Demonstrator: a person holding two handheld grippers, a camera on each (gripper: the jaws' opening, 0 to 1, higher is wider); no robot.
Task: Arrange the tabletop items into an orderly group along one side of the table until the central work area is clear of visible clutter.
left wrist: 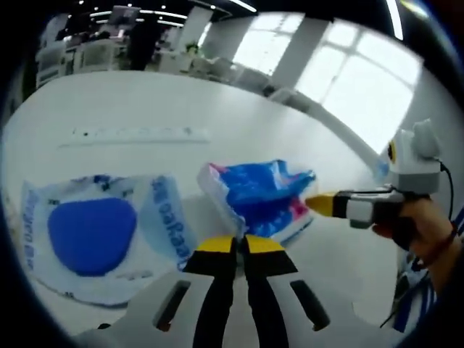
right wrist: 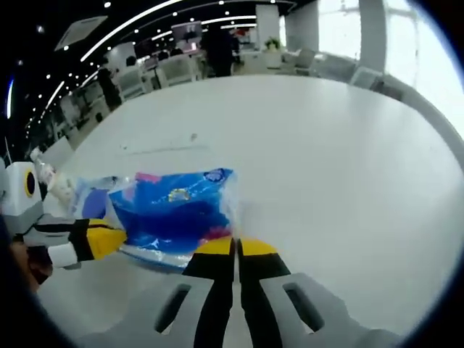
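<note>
Left gripper view: the left gripper (left wrist: 240, 243) has its yellow-tipped jaws pressed together on the near edge of a blue pack (left wrist: 262, 194), pinching the clear wrapper film there. The pack is tilted, its near white-edged corner raised off the table (left wrist: 145, 101). The right gripper (left wrist: 316, 204) enters from the right, held by a hand (left wrist: 417, 225), and its yellow tip meets the pack's right end; from this view I cannot tell how far its jaws are apart.

To the left of the pack, a flat bag (left wrist: 101, 235) lies on the table, clear plastic with blue lettering and a large blue oval shape in the middle. Its right edge sits just beside the pack. A long thin white strip (left wrist: 134, 134) lies farther out on the table, well apart from both.

Right gripper view: the right gripper (right wrist: 235, 250) has its jaws closed with no visible gap, tips at the lower right corner of the pack (right wrist: 174, 210), on the wrapper edge. The left gripper (right wrist: 109, 238) comes in from the left, its yellow tip against the pack's left end. The bag (right wrist: 87, 196) shows partly behind the pack. The rest of the table (right wrist: 326, 159) toward the far edge is bare white surface.

Background: office desks and ceiling lights, blurred.
</note>
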